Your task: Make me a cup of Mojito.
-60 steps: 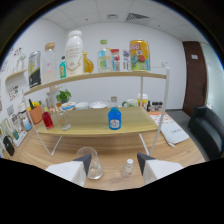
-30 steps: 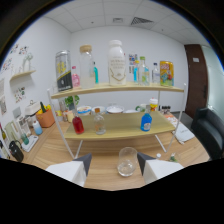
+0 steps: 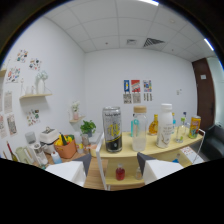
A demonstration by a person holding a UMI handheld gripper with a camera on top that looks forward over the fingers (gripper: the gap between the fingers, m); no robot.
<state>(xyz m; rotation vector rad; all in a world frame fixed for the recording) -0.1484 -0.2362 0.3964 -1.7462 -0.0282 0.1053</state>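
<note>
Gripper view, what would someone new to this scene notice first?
The tall dark can with yellow print stands out, on the top shelf just beyond the open gripper fingers. Beside it stand a clear bottle with a tan cap and a white bottle. A small red bottle sits on the lower shelf, between the fingers.

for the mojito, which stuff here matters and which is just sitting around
Likely for the job:
- tall can, top shelf, just beyond the fingers
- clear bottle beside it
- white bottle
- gripper, fingers apart, nothing between them

Just lying about:
- potted plant
- orange pot of utensils
- wall posters
- small red bottle, lower shelf
</note>
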